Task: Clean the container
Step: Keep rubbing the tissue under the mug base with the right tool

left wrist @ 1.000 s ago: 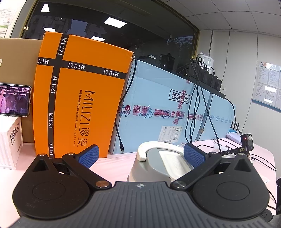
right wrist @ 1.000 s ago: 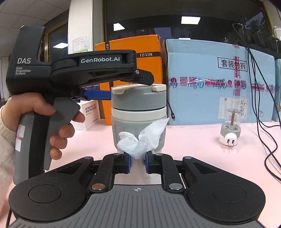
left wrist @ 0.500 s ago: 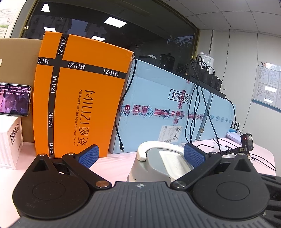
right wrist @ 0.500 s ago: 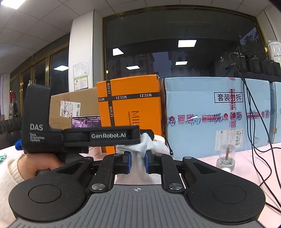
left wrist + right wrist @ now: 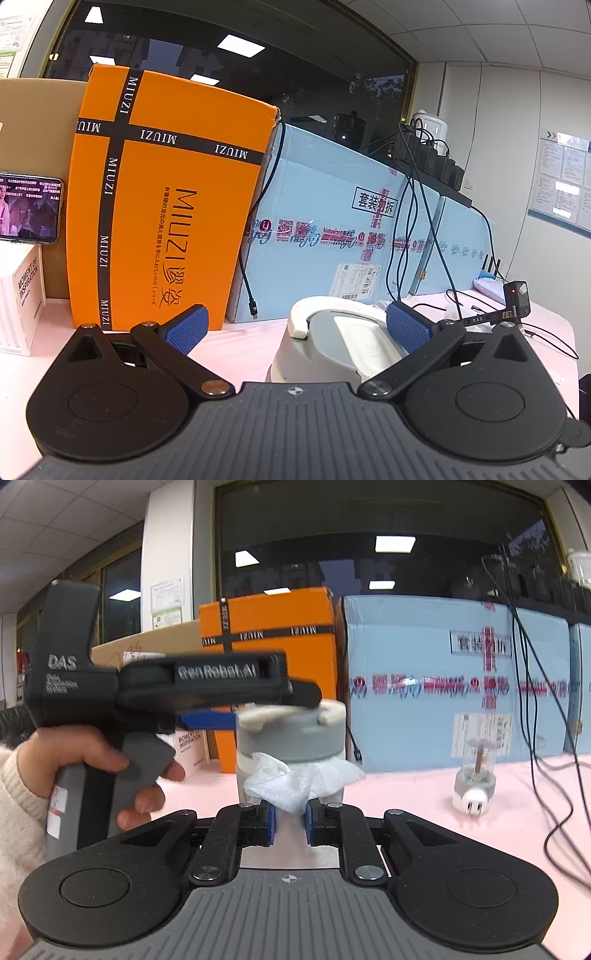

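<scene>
Right claw (image 5: 290, 821): clenched on a crumpled white tissue (image 5: 291, 784), low centre of my right view.
Tissue: its loose end lies against the front wall of the container (image 5: 291, 746).
Container: grey with a cream lid handle, upright on the pink bench (image 5: 406, 805), centre of the right view; in my left view it sits low and right of centre (image 5: 332, 350).
Left claw (image 5: 297, 326): spread wide, blue pads either side of the container lid; the right pad (image 5: 406, 326) is at the lid's edge, the left pad (image 5: 186, 326) stands well clear.
Left hand (image 5: 107, 764): wraps the grey grip at the left edge of the right view.
Small plug lamp (image 5: 474, 779): on the bench, right of the container, apart from it.
Orange box (image 5: 166, 206): upright behind the container, upper left.
Blue box (image 5: 332, 229): just beside the orange one, to its right, cables hanging over it.
</scene>
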`<state>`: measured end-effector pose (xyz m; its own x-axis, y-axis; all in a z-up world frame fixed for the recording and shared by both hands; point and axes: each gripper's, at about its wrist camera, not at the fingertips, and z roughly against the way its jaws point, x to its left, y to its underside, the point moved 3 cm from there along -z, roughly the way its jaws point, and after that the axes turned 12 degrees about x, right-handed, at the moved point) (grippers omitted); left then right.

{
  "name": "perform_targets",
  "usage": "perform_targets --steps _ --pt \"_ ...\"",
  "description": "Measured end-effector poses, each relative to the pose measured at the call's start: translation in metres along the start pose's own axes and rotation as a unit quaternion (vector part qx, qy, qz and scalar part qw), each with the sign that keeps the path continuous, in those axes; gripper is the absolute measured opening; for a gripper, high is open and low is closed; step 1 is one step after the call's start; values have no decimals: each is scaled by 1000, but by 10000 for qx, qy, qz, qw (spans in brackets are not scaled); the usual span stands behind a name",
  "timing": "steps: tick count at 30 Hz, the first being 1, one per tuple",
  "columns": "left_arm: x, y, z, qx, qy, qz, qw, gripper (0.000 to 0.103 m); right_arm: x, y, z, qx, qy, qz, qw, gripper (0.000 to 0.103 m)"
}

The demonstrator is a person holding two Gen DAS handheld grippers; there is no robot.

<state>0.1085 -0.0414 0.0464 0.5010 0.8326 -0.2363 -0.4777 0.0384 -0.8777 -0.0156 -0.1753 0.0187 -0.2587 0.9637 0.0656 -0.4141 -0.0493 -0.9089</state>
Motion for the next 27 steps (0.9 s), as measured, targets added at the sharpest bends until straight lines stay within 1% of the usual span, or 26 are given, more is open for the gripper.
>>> perform_targets --steps 4,6,10,16,19,22,25,27 --pt "-1 0 0 21 30 -3 10000 103 1 -18 12 -389 90 26 9992 14" --pt "0 0 0 31 24 20 10000 103 1 -21 13 -434 102 4 9990 14" --pt "1 0 -1 35 44 30 10000 103 2 -14 10 -500 156 -29 9986 14" --pt "2 -1 -1 21 19 59 10000 103 1 -2 -4 -163 76 -45 9998 14" --pt "2 -1 -1 18 22 62 10000 103 2 9 -10 9 123 14 9999 14" --pt "1 -1 -1 27 43 39 10000 103 -1 16 -13 161 61 -106 9998 14" --pt "1 -1 -1 32 49 29 10000 103 0 16 -11 200 66 -87 9997 14" --pt "1 -1 -1 35 55 29 10000 103 1 12 -7 146 58 -99 9998 14"
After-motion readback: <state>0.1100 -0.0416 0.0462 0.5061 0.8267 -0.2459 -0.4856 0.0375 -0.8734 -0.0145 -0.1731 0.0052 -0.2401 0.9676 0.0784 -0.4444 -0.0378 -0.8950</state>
